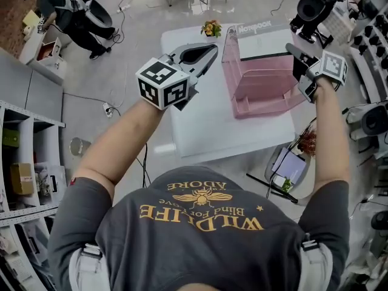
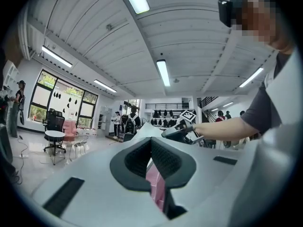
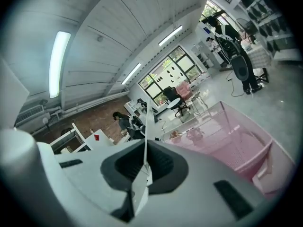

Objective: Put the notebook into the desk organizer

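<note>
Head view: notebook (image 1: 265,41) clamped by one edge over pink desk organizer (image 1: 260,96)

Seen edge-on in the right gripper view, a thin white sliver is pinched between the closed pads of the right gripper (image 1: 294,52); it is judged to be the notebook's right-hand margin or cover. A slim, light item is suggested. It looks stiff enough to be held upright from one side, yet liable to flex, swing or slip out of so narrow a bite. A deeper hold, further in from the edge, would be judged safer.

From the wearer's chest outward, both arms are held out and raised: the left forearm (image 1: 121,144) toward 11 o'clock, the right forearm (image 1: 330,138) toward 1 o'clock. The left gripper (image 1: 213,48) is carried roughly level, its jaws brought together on nothing, just short of the organizer's left wall. Beyond it, the organizer is stood on the white table (image 1: 200,132) between 12 and 1 o'clock. The notebook is seen at the organizer's far, tall end, with a black band across it. Whether its lower edge is already inside the pink walls cannot be told. A small bunch of flowers (image 1: 211,28) is set at the table's far edge.
</note>
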The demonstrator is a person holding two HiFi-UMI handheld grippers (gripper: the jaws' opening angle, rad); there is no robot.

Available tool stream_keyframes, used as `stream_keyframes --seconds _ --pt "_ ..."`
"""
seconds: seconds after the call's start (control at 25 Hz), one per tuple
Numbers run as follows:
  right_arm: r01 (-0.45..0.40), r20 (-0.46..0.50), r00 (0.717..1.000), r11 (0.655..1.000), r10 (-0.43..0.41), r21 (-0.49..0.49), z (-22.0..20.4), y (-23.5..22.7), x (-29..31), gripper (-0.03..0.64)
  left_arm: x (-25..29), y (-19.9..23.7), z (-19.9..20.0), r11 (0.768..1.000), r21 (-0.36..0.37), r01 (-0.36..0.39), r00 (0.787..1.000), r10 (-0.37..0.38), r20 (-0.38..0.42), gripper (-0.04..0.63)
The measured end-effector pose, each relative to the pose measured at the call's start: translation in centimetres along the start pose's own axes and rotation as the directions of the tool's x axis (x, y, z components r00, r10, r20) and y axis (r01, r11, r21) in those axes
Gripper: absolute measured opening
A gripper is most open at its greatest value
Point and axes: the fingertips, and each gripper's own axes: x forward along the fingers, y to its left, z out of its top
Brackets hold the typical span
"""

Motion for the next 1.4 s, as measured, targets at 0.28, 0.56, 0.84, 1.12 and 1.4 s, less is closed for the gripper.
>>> stream_keyframes --seconds 0.28,0.56,0.84,1.12,1.4 --pt "0.081 -0.134 0.988 0.996 -0.075 0.042 -0.1 -5.6 3.1 0.009 3.2 0.6 -0.4 1.000 0.027 -0.006 1.000 0.006 -0.030 0.000" --pt "0.247 -0.241 0.937 0.967 -0.255 -0.060 -0.7 -10.6 3.7 0.009 5.5 0.3 -1.0 1.000 0.017 0.006 0.999 -0.006 -0.041 0.000" --pt "0.378 -0.333 0.813 0.868 -0.478 -0.322 -2.1 -14.1 4.0 0.035 7.1 -0.1 -2.1 1.000 0.010 0.017 0.998 -0.017 -0.055 0.000" --pt "0.420 -0.318 0.647 0.672 -0.693 -0.610 -2.5 -16.0 3.5 0.101 7.6 -0.1 -2.0 1.000 0.008 0.019 0.998 -0.018 -0.057 0.000" --pt "0.431 -0.260 0.609 0.587 -0.750 -0.685 -2.1 -16.4 3.4 0.236 7.5 0.1 -2.1 1.000 0.010 0.017 0.998 -0.016 -0.054 0.000"
